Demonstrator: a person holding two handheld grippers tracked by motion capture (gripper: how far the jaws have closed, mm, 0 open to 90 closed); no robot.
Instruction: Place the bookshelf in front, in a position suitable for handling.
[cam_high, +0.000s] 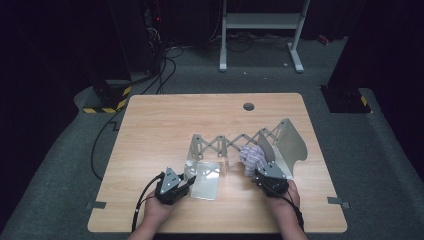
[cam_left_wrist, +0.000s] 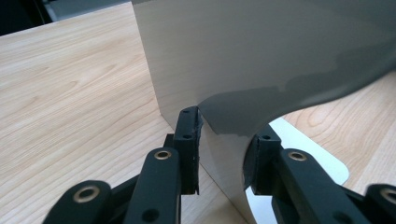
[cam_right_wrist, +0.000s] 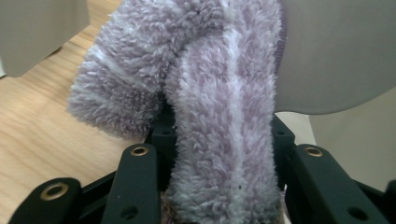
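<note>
fleecy lilac sock (cam_high: 251, 159) sits gripped in the right gripper (cam_high: 265, 176) jaws, held against the rack (cam_high: 240, 145) on the tabletop (cam_high: 150, 130), not yet hung. left gripper (cam_high: 184, 183) jaws straddle a rack plate (cam_left_wrist: 261, 56); contact cannot be confirmed.

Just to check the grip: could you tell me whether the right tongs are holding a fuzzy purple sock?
Yes, in the right gripper view the fuzzy purple sock sits pinched between the jaws of the right tongs.
</note>
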